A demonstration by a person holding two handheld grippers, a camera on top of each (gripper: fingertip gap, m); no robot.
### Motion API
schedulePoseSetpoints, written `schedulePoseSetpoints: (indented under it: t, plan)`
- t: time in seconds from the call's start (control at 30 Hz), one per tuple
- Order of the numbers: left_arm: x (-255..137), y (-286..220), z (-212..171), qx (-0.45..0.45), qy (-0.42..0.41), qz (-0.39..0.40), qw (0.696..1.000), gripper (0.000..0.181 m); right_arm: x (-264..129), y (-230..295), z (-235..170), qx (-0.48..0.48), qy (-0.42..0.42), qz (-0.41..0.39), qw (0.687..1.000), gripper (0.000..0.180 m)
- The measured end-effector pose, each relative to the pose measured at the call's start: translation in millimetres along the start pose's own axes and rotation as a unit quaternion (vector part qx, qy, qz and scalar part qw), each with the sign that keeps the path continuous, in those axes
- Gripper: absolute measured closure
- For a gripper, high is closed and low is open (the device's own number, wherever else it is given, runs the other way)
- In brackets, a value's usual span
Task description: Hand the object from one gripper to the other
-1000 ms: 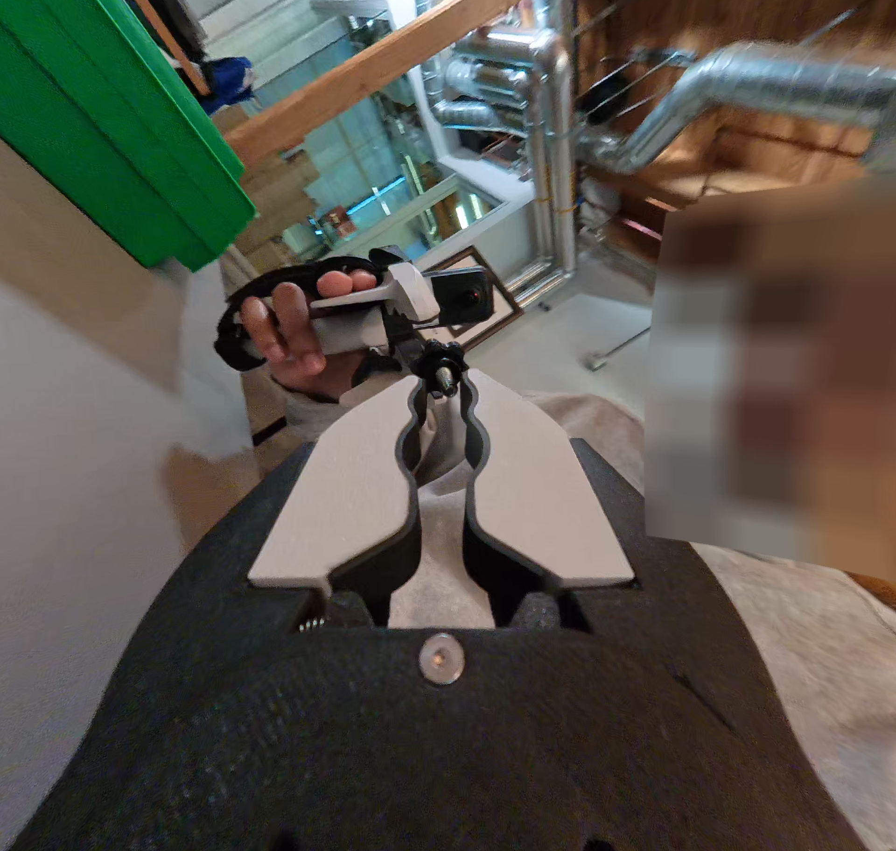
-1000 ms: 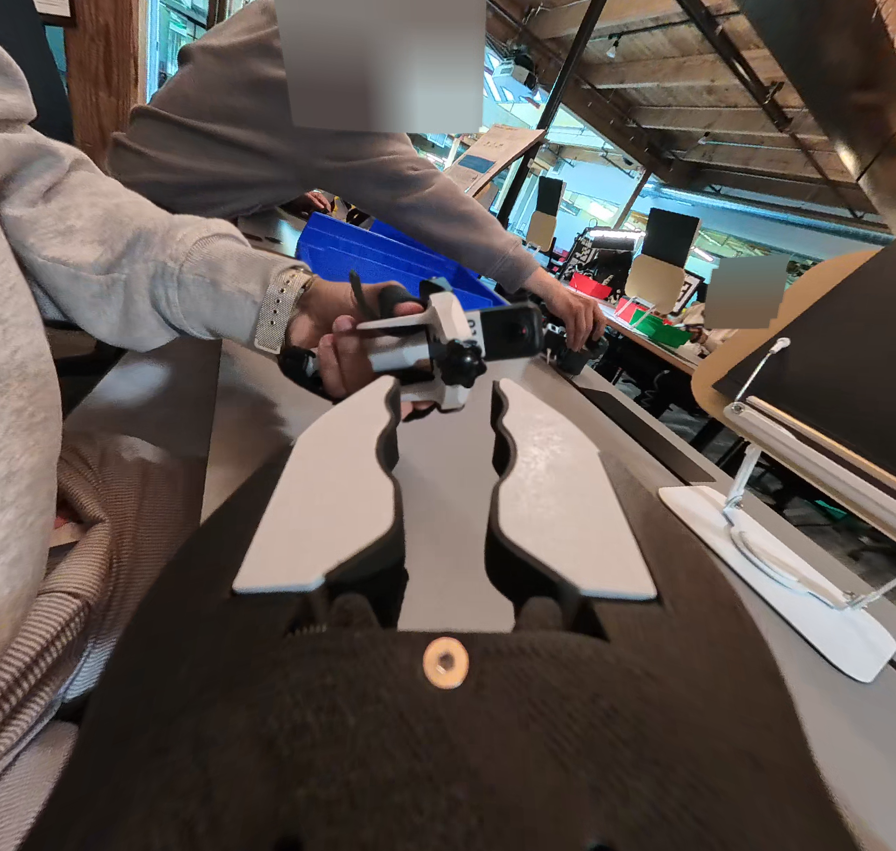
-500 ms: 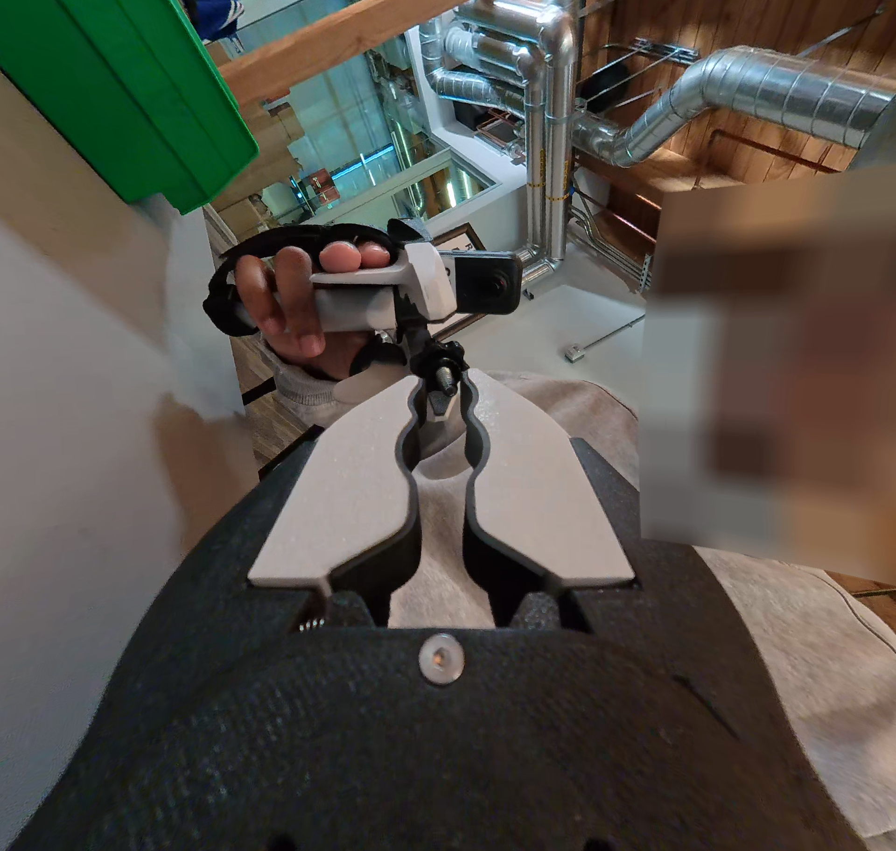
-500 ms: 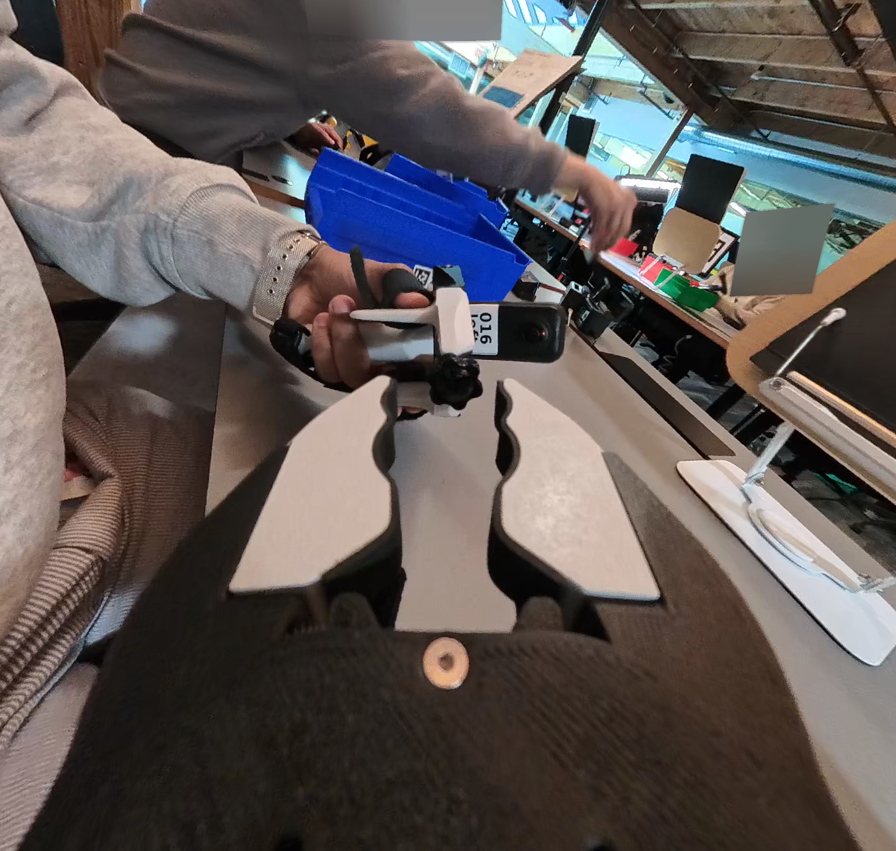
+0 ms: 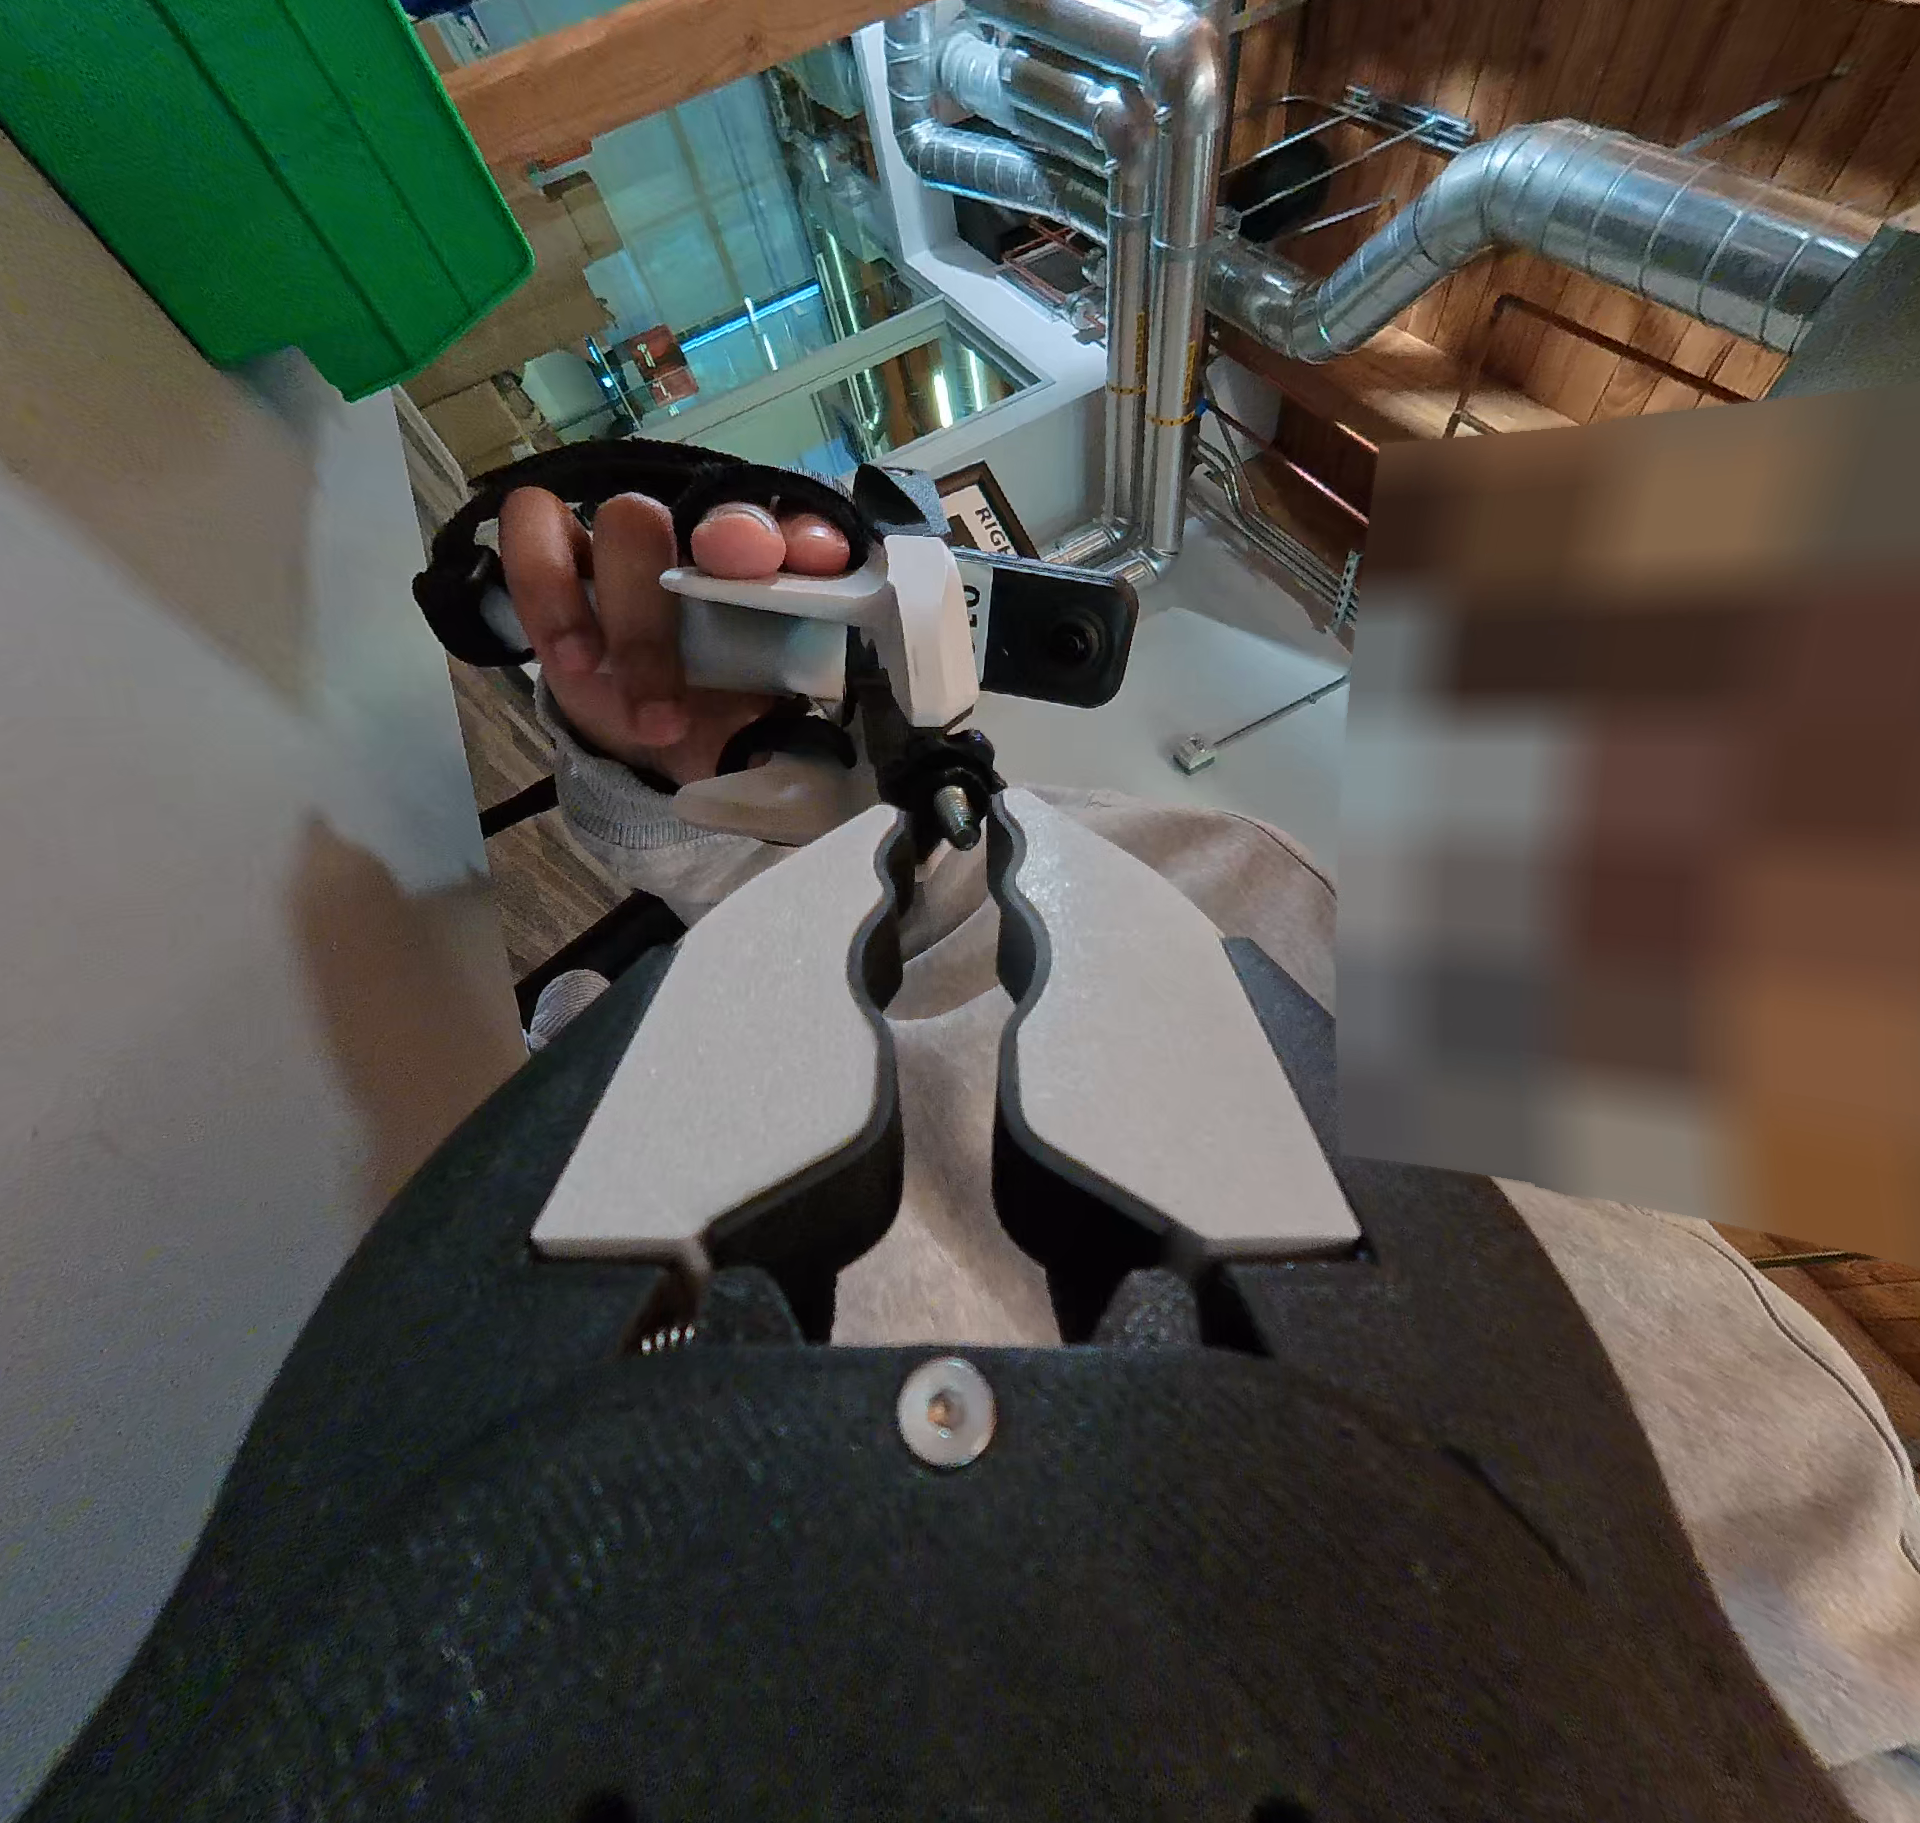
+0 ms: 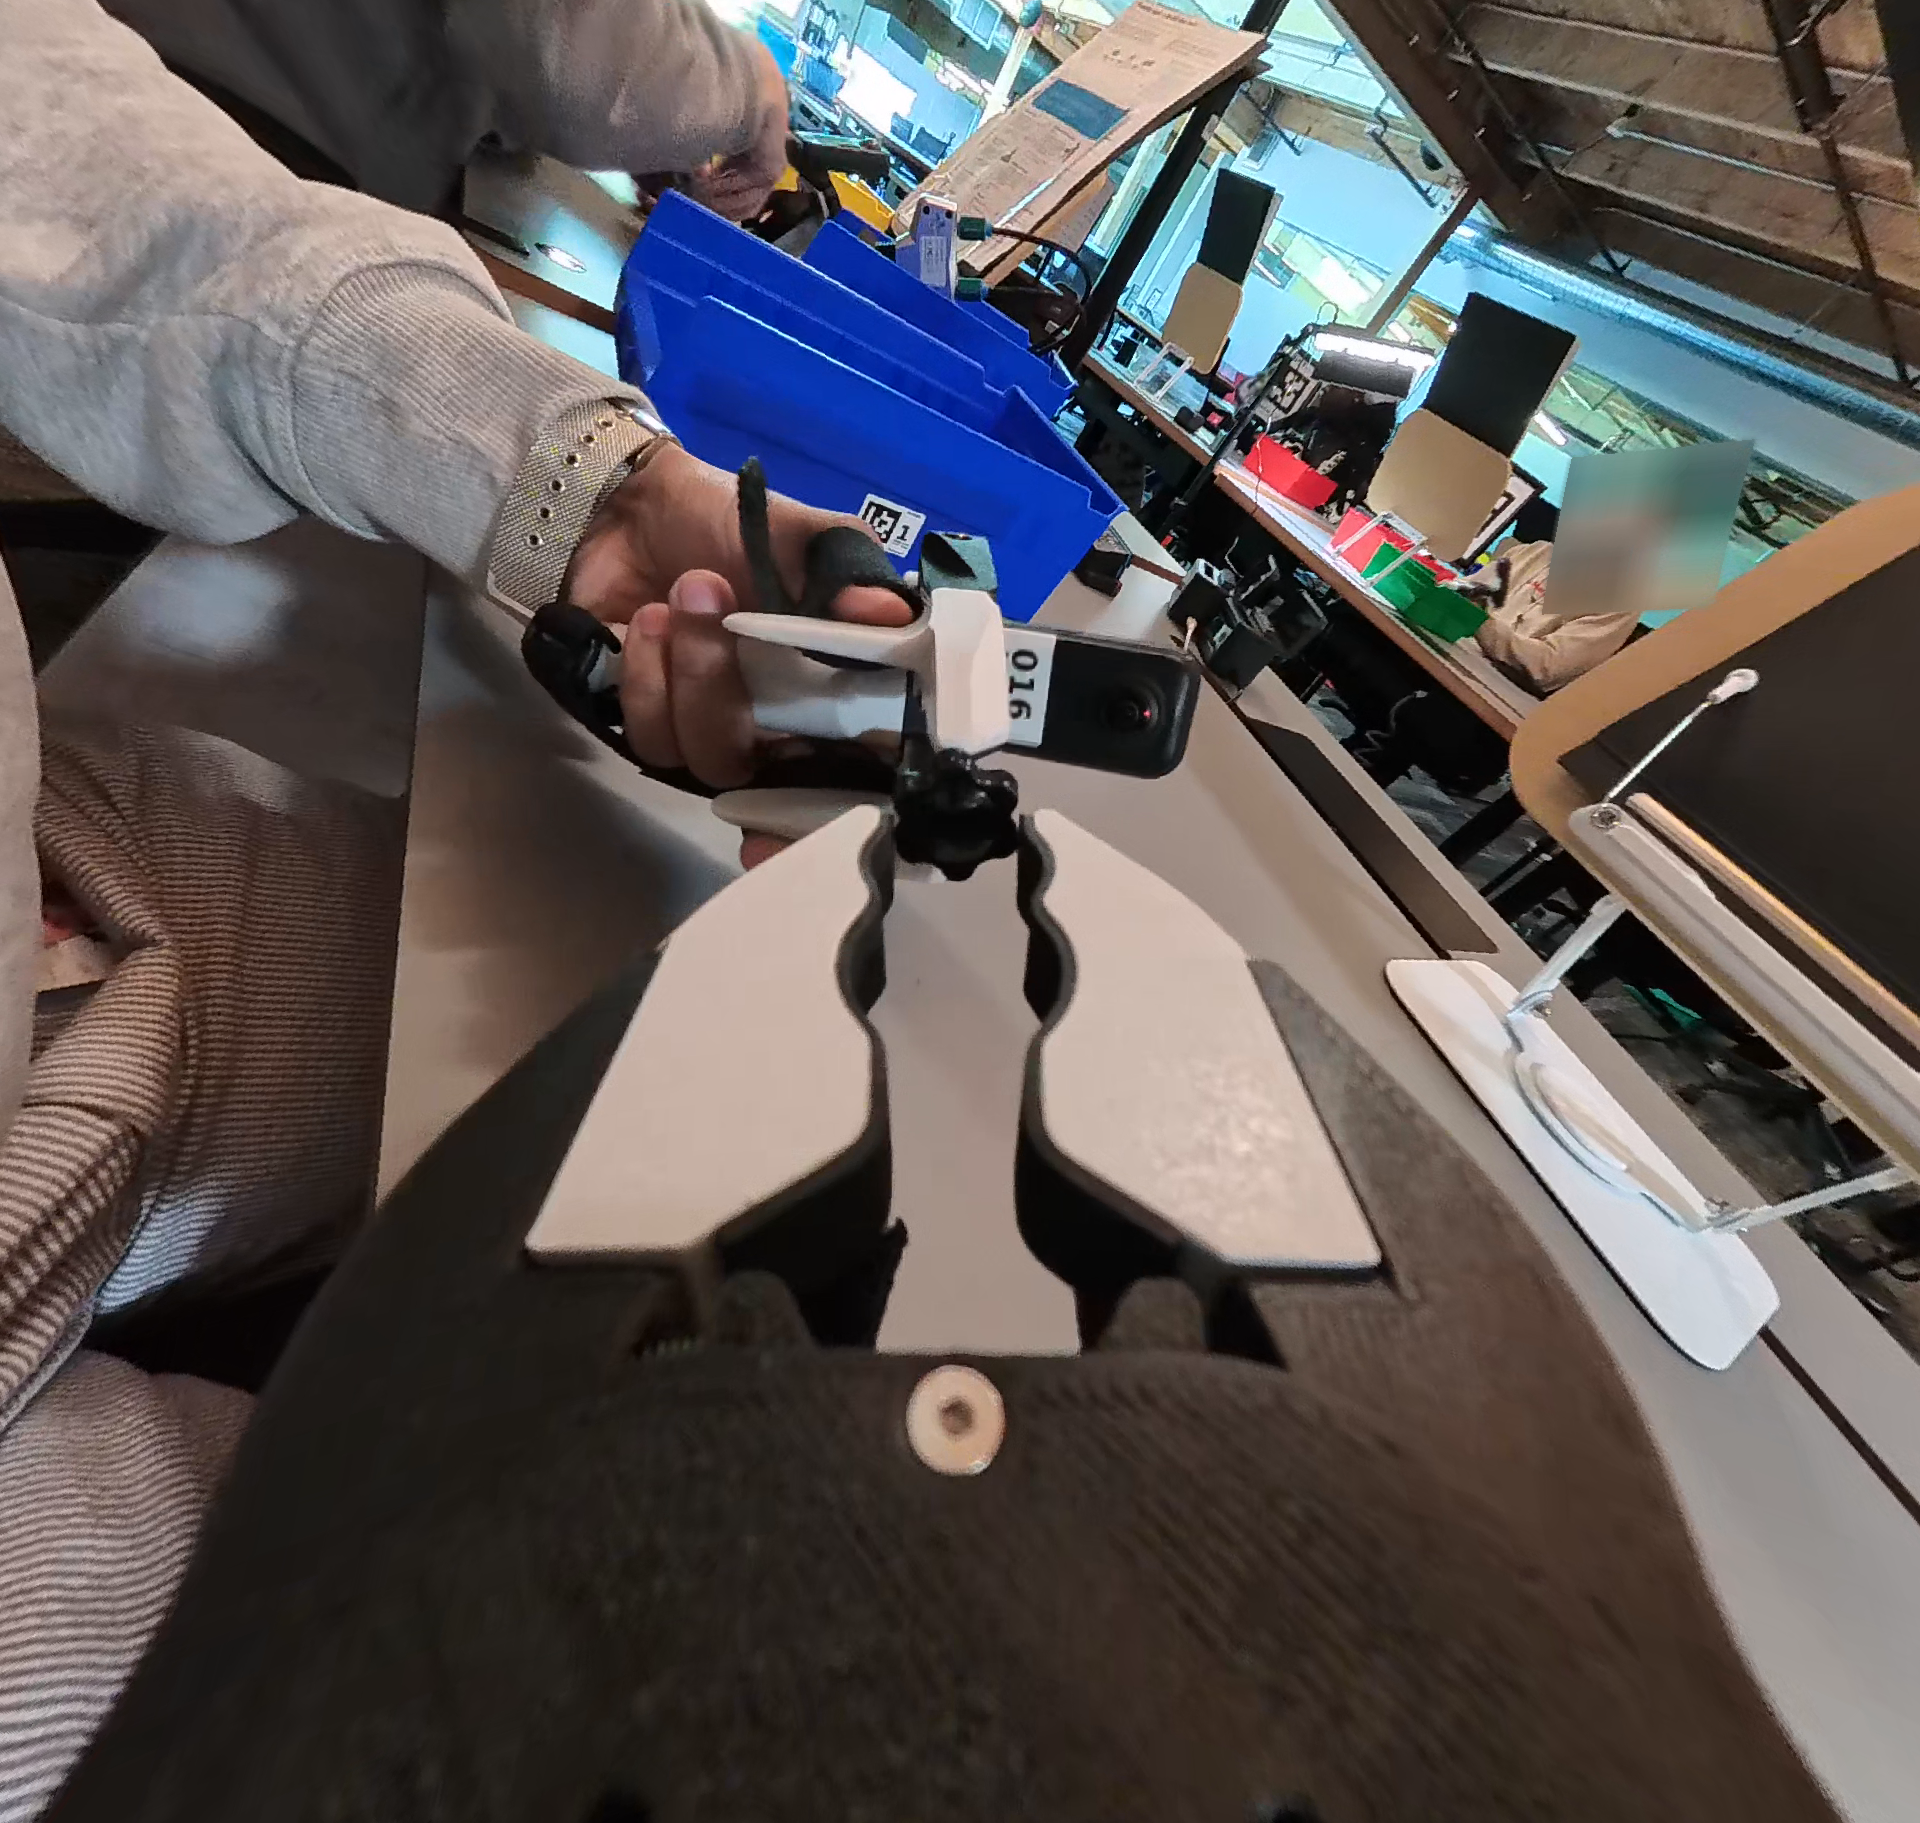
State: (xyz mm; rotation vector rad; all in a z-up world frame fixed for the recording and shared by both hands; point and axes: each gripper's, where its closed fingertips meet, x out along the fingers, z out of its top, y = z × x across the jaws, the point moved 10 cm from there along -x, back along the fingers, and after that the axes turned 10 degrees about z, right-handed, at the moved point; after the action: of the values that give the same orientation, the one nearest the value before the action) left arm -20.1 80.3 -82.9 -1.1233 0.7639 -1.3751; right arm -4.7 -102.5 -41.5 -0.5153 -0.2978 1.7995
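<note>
My left gripper points up and back toward a grey sweatshirt; its white fingers stand a narrow gap apart with nothing between them. Beyond its tips a hand holds the right gripper's handle and black camera. My right gripper hovers over the grey table, its fingers a narrow gap apart and empty. Just past its tips a hand holds the left gripper's handle and camera, with a black knob in line with the gap. No object to pass shows in either view.
Blue bins stand on the table behind the left hand. A white stand holding a dark board is at the right. Another person's arm reaches over the far table. A green bin and metal ducts fill the left view.
The right gripper's fingers have closed from a wide gap to a narrow one. Both grippers have tilted a little, and the other person's arm has drawn back to the left.
</note>
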Motion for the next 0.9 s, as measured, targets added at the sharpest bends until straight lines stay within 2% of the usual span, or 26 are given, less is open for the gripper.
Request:
schedulePoseSetpoints:
  t: [0.03, 0.67, 0.8, 0.9]
  plan:
    - [-0.1, 0.3, -0.1, -0.002, 0.000, -0.001, 1.000, 0.167, 0.1, 0.1, 0.1, -0.001, 0.001, 0.000, 1.000, 0.157]
    - [0.0, 1.9, 0.0, -0.008, -0.003, -0.004, 1.000, 0.167, -1.0, -0.8, 0.9, -0.001, -0.009, 0.000, 1.000, 0.158]
    - [-1.6, 3.9, 1.7, -0.001, -0.021, 0.021, 1.000, 0.146, -1.4, -3.2, -1.0, 0.005, 0.002, -0.012, 1.000, 0.158]
    - [-5.2, 4.9, 4.6, 0.030, -0.044, 0.079, 0.995, 0.141, -0.6, -5.5, -4.5, 0.010, 0.039, -0.032, 0.999, 0.158]
